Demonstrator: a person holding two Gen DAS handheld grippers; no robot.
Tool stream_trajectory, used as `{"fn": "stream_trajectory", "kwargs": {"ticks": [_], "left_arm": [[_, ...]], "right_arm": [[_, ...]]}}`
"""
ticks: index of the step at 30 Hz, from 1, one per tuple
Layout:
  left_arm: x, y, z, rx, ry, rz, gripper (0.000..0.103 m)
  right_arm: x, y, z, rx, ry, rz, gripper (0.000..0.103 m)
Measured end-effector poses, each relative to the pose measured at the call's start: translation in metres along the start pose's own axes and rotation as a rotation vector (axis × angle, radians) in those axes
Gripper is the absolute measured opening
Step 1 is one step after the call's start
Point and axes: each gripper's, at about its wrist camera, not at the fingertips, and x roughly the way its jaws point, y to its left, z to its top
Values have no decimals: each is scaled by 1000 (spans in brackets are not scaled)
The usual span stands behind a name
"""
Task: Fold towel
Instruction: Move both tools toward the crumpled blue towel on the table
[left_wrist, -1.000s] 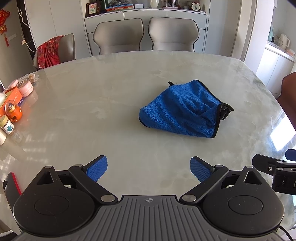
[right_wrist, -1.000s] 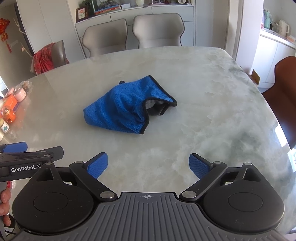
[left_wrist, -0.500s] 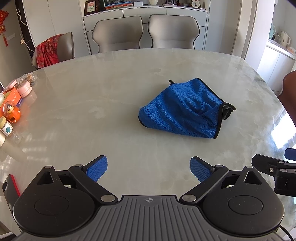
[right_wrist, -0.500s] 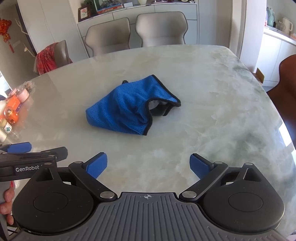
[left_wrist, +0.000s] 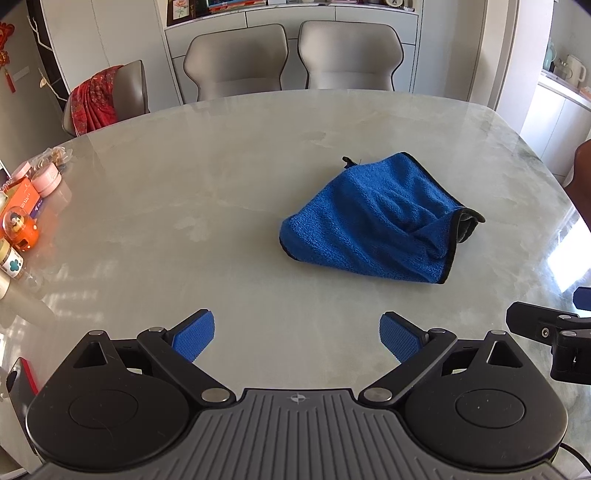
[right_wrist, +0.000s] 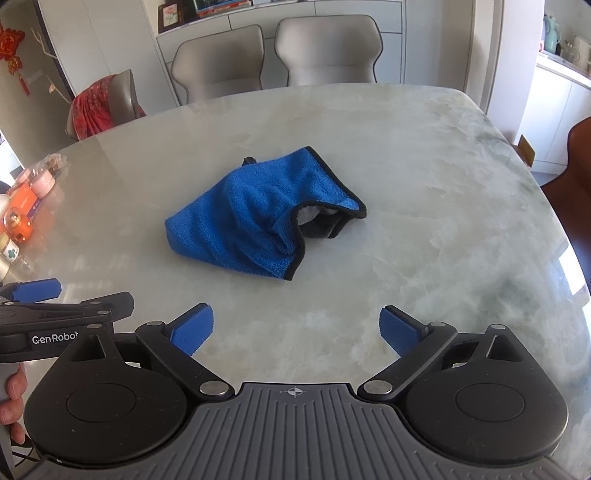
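a crumpled blue terry towel with black edging (left_wrist: 373, 218) lies in a loose heap on the pale marble-patterned worktop (left_wrist: 221, 206), a little right of centre in the left wrist view and near the middle in the right wrist view (right_wrist: 258, 218). its right side is turned up, showing a grey inner face and a hollow under the black hem. a small black loop sticks out at its far corner.

the left tongs (left_wrist: 297, 334) hover over the near part of the worktop with their blue ribbed pads (left_wrist: 194, 334) spread wide, released and grasping nothing, well short of the towel. the right tongs (right_wrist: 295, 330) are likewise released, blue pads (right_wrist: 400, 334) far apart with bare worktop (right_wrist: 424, 192) between them, the towel ahead and slightly to the left. each view catches the other tool at its edge: the right tongs' black frame shows at the right border of the left wrist view, and the left one, lettered "genrobot", shows at the left border of the right wrist view beside the person's fingers (right_wrist: 13, 398).

at the worktop's left edge sit an orange box (left_wrist: 22, 199), a round pink tin (left_wrist: 46, 179) and a small orange toy figure (left_wrist: 18, 229). two grey upholstered chairs (left_wrist: 236, 62) stand at the far side, and a third chair draped with a red patterned cloth (left_wrist: 94, 99) stands to the left.
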Motion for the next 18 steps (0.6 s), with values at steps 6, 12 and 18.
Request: {"fn": "stream_trajectory", "kwargs": {"ticks": [6,12,18], "left_arm": [[3,-7,5,2,17,1,99],[6,-10,10,4,37,2,99],[11,-4,22,0,54,2,99]], "right_arm": [[10,2,9,-15,8,1,98],[22,1,16,-34,27,-10,98],[30,-1,21,-37,44,-9,98]]}}
